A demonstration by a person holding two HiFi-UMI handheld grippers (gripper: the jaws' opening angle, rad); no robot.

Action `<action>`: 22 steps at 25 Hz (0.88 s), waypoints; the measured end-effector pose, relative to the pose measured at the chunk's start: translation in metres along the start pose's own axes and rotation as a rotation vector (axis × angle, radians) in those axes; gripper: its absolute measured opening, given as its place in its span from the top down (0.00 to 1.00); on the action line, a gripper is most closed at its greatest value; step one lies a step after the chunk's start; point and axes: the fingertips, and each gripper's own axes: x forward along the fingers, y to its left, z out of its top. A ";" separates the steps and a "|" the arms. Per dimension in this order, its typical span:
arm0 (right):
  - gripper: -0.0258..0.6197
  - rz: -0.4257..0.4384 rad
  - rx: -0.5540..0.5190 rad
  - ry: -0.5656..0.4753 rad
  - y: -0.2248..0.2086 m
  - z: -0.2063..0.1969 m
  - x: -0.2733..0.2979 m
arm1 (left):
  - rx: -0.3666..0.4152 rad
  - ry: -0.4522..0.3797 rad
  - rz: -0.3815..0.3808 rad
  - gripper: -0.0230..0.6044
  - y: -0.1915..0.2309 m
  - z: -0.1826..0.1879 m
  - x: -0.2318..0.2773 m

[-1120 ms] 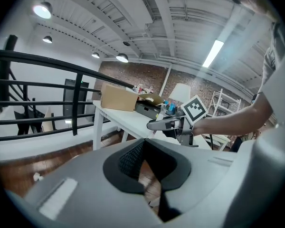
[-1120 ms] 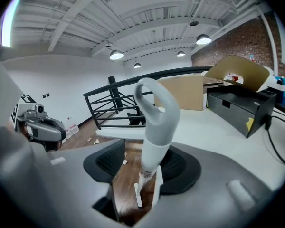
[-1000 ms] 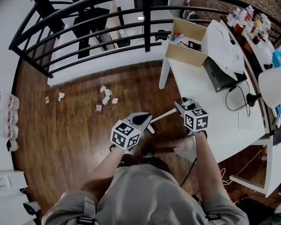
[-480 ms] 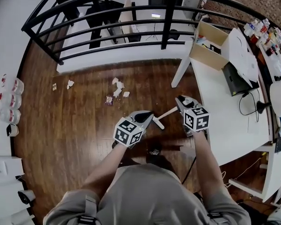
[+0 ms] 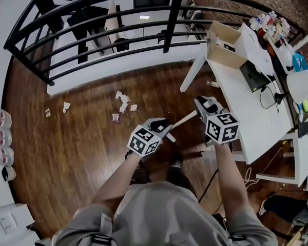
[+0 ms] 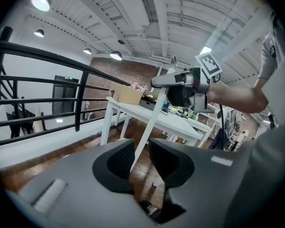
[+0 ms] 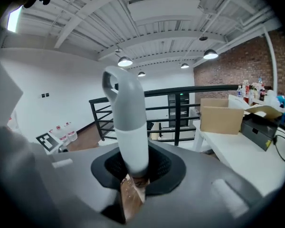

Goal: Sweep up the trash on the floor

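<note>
right tool (image 7: 133, 167) just closed, clamped on a long white-and-grey plastic handle (image 7: 128, 122). left tool (image 6: 135, 160) — jaws just opening, apart, the handle's shaft between them, unpinched. crumpled white paper trash (image 5: 122, 100) lies on the brown wooden floor (image 5: 82, 142) — ahead of both.

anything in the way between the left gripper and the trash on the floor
Nothing visible: only bare wood floor lies between the left gripper and the trash. The table leg stands off to the right, the railing beyond the trash. The left gripper's jaws have just been opening, with the white handle between them.
</note>
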 end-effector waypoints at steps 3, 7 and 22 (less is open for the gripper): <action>0.87 -0.037 0.030 -0.062 0.022 0.025 -0.004 | 0.036 0.023 -0.067 0.80 0.006 0.001 0.006; 0.87 -0.044 0.052 -0.117 0.043 0.048 -0.009 | 0.075 0.046 -0.126 0.71 0.007 0.003 0.029; 0.86 -0.051 0.145 -0.255 -0.029 0.063 -0.020 | 0.295 0.198 -0.342 0.79 0.003 0.013 0.150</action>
